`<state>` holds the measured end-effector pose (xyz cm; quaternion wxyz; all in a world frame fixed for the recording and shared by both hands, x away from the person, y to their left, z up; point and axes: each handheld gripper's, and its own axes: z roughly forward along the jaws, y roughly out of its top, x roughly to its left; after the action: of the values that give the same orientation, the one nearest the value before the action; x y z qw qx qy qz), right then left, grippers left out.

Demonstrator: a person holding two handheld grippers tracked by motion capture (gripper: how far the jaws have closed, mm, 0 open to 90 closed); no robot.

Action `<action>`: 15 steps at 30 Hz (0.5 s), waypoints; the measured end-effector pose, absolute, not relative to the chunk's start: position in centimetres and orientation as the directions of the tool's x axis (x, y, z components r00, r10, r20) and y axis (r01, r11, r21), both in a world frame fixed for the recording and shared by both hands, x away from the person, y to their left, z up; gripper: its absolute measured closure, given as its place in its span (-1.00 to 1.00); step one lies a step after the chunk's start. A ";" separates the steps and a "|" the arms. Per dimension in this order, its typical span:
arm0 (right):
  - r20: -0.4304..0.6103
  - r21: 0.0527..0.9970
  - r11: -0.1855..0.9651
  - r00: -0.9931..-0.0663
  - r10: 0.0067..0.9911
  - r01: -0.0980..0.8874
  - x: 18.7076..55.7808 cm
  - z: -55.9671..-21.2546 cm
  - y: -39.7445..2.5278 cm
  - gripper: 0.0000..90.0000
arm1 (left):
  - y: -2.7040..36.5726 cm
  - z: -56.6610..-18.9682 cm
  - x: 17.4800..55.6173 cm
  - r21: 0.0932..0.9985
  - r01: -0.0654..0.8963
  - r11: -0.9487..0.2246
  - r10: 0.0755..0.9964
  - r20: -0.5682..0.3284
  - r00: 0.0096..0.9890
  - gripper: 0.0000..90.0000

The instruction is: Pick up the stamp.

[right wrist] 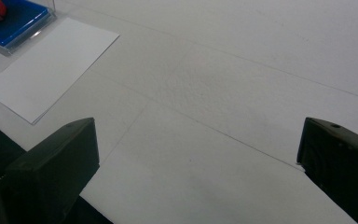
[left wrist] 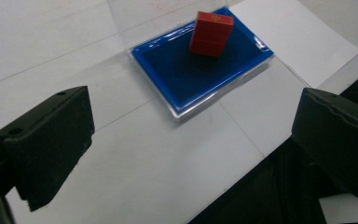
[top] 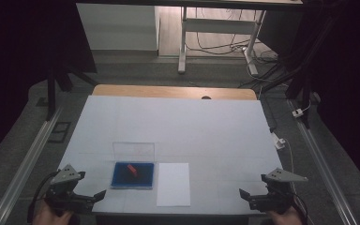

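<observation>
Upright clear lid behind tray, front approach open

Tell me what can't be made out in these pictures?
- Red block: the gold mark on its top is too blurred to read in the left gripper view; the right gripper view's top edge cuts it off.
- Blue pad: whether it is wet can't be told.
- Left claw and right claw: the hands holding them are cut off by the high view's bottom edge.
- White sheet: any print is too faint to see.
</observation>
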<state>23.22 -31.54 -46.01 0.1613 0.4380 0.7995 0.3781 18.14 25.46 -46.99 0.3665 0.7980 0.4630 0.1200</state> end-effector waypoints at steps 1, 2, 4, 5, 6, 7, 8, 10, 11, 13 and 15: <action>0.071 0.744 0.335 -0.566 0.821 0.578 23.2 -46.0 -31.5 -1.00 | 25.3 -47.0 18.2 0.698 0.647 -0.306 0.824 -0.146 0.547 -1.00; 0.068 0.742 0.339 -0.568 0.820 0.579 23.2 -46.0 -31.5 -1.00 | 25.3 -47.0 18.2 0.698 0.647 -0.306 0.824 -0.146 0.547 -1.00; 0.068 0.742 0.340 -0.569 0.820 0.578 23.2 -46.0 -31.5 -1.00 | 25.1 -46.9 18.4 0.700 0.640 -0.316 0.816 -0.143 0.559 -1.00; 0.067 0.742 0.340 -0.569 0.820 0.578 23.2 -46.0 -31.5 -1.00 | 25.0 -46.9 18.5 0.700 0.638 -0.321 0.813 -0.142 0.565 -1.00; 0.068 0.742 0.340 -0.569 0.820 0.578 23.2 -46.0 -31.5 -1.00 | 24.8 -46.9 18.6 0.702 0.635 -0.324 0.809 -0.142 0.570 -1.00; 0.068 0.742 0.340 -0.569 0.820 0.578 23.2 -46.0 -31.5 -1.00 | 24.7 -47.0 18.7 0.705 0.630 -0.325 0.806 -0.142 0.575 -1.00; 0.068 0.741 0.341 -0.570 0.819 0.578 23.2 -46.0 -31.5 -1.00 | 24.6 -47.1 18.9 0.711 0.621 -0.330 0.797 -0.142 0.587 -1.00; 0.067 0.741 0.342 -0.571 0.818 0.577 23.2 -46.0 -31.5 -1.00 | 24.5 -47.1 19.0 0.715 0.615 -0.333 0.793 -0.141 0.593 -1.00; 0.068 0.743 0.342 -0.573 0.817 0.576 23.2 -46.0 -31.5 -1.00 | 24.4 -47.2 19.2 0.723 0.606 -0.331 0.782 -0.148 0.605 -1.00; 0.069 0.743 0.341 -0.574 0.816 0.575 23.2 -46.0 -31.4 -1.00 | 24.3 -47.2 19.3 0.728 0.602 -0.327 0.779 -0.153 0.609 -1.00; 0.070 0.743 0.341 -0.574 0.816 0.576 23.2 -46.0 -31.4 -1.00 | 23.9 -47.3 19.7 0.740 0.588 -0.327 0.776 -0.145 0.614 -1.00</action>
<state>23.23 -31.42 -46.04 0.1591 0.4332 0.8033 0.3764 19.66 23.91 -47.28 0.3970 0.8058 0.4231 0.1186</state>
